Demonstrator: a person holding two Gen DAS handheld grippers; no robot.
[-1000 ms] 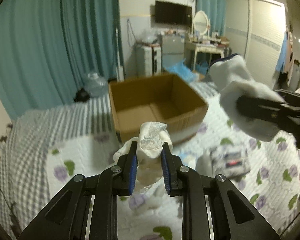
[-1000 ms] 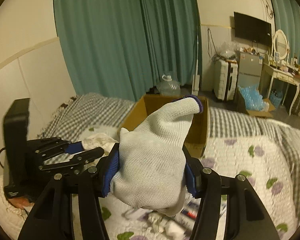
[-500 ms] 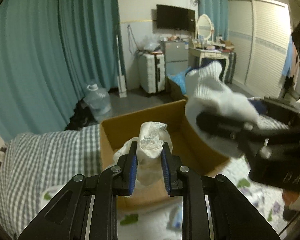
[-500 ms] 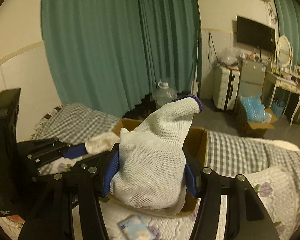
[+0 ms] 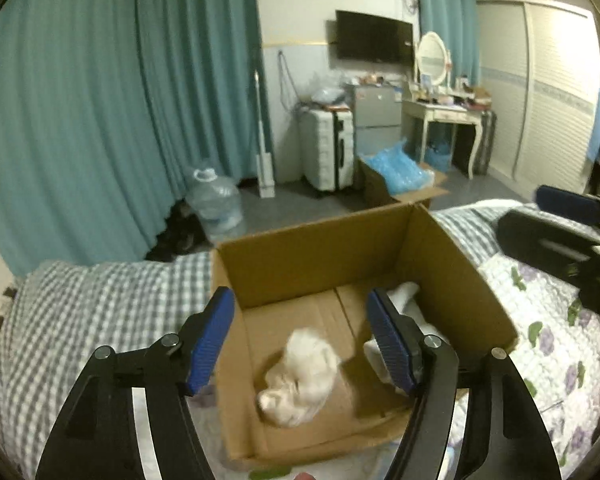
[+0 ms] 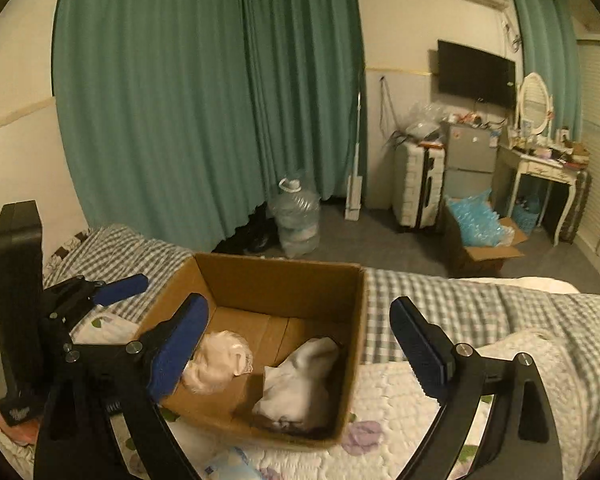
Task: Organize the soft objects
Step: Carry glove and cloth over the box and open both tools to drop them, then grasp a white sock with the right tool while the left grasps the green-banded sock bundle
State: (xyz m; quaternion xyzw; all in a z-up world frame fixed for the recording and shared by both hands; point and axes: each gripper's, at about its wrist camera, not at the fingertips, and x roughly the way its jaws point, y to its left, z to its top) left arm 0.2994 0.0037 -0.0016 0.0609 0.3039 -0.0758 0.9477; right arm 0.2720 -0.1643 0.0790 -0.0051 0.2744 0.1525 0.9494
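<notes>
An open cardboard box (image 5: 308, 256) (image 6: 276, 280) stands on the bed. Inside lie a crumpled cream cloth (image 5: 300, 376) (image 6: 216, 364) and a white knit glove (image 6: 300, 376), whose end shows in the left wrist view (image 5: 408, 296). My left gripper (image 5: 302, 336) is open and empty above the box's near side. My right gripper (image 6: 300, 348) is open and empty above the box. The left gripper also shows at the left of the right wrist view (image 6: 112, 290), and the right gripper shows at the right of the left wrist view (image 5: 560, 224).
The bed has a grey checked blanket (image 5: 100, 304) and a floral quilt (image 5: 548, 328). A blue packet (image 6: 232, 464) lies on the quilt in front of the box. Beyond the bed are a water jug (image 6: 296, 216), a suitcase (image 6: 420, 188) and teal curtains (image 6: 204, 92).
Both grippers have opened. The cream cloth has dropped from the left gripper and the white glove from the right gripper into the box.
</notes>
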